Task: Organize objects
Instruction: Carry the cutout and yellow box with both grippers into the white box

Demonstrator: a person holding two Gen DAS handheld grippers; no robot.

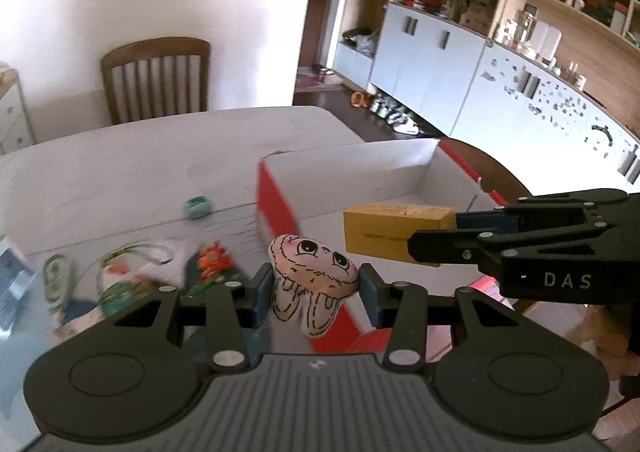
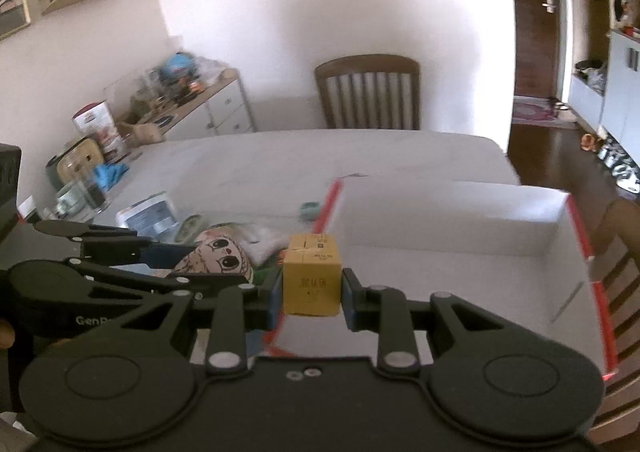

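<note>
My left gripper [image 1: 314, 294] is shut on a small plush doll [image 1: 314, 272] with a drawn face, held above the table beside the left wall of a red-and-white cardboard box [image 1: 360, 175]. My right gripper [image 2: 312, 298] is shut on a small yellow carton [image 2: 313, 280] and holds it over the box's [image 2: 452, 272] near left corner. In the left wrist view the right gripper [image 1: 436, 242] comes in from the right with the yellow carton [image 1: 394, 230]. In the right wrist view the doll [image 2: 218, 258] shows at the left in the left gripper [image 2: 188, 264].
On the white table [image 1: 140, 171] lie a small green object [image 1: 198, 207], patterned fabric items [image 1: 132, 276] and an orange-flowered piece [image 1: 214, 262]. A wooden chair [image 1: 156, 75] stands behind the table. Cabinets and shelves [image 1: 500, 63] line the right wall. A cluttered sideboard [image 2: 192, 103] stands at the left.
</note>
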